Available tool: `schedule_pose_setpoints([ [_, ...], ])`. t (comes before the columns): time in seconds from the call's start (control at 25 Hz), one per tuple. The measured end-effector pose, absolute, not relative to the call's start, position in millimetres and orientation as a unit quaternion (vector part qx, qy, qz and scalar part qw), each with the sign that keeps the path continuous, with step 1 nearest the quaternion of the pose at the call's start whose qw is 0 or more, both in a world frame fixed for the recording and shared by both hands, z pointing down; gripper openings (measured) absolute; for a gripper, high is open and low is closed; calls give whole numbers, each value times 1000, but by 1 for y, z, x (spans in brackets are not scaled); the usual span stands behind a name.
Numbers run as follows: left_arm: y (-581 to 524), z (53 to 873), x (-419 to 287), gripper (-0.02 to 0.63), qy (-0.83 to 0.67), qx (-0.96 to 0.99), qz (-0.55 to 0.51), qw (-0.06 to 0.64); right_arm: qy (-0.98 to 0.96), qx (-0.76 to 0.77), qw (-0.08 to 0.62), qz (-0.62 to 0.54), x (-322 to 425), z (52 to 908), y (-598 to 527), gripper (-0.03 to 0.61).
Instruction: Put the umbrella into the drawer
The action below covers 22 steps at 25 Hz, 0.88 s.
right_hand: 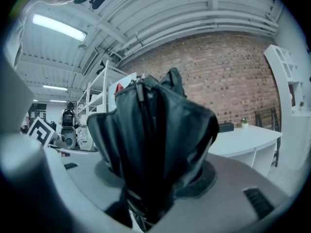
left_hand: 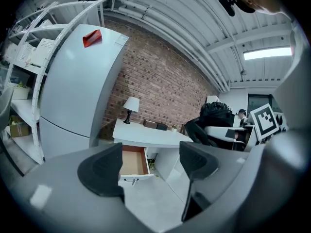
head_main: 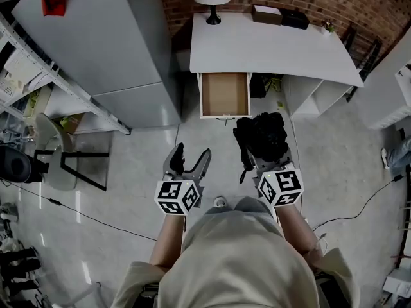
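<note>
Facing the open wooden drawer (head_main: 225, 95): right gripper (head_main: 264, 151) clamps folded black fabric umbrella (head_main: 263, 132); left gripper (head_main: 192, 155) wide, empty; we align it lengthwise.

Ahead of the left gripper (head_main: 191, 154), bare floor (head_main: 151, 147) runs to the open drawer (head_main: 224, 95). The table (head_main: 270, 51) caps its far end, and a grey cabinet (head_main: 122, 50) stands left.

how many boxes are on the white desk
2: a brown box at the back of the desk, and a black box beside it. None looks hidden.
</note>
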<state>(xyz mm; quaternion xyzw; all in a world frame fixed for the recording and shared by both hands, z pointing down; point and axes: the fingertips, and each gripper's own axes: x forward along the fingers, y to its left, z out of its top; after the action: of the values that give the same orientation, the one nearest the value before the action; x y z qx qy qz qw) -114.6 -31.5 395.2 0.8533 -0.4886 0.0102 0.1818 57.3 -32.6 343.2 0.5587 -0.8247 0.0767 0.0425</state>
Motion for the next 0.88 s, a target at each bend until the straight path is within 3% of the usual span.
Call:
schedule_pose_setpoints([
  [0.88,-185,474,-103,353,-518,812,37,265,-850,489,174,89,65,464,-273,238],
])
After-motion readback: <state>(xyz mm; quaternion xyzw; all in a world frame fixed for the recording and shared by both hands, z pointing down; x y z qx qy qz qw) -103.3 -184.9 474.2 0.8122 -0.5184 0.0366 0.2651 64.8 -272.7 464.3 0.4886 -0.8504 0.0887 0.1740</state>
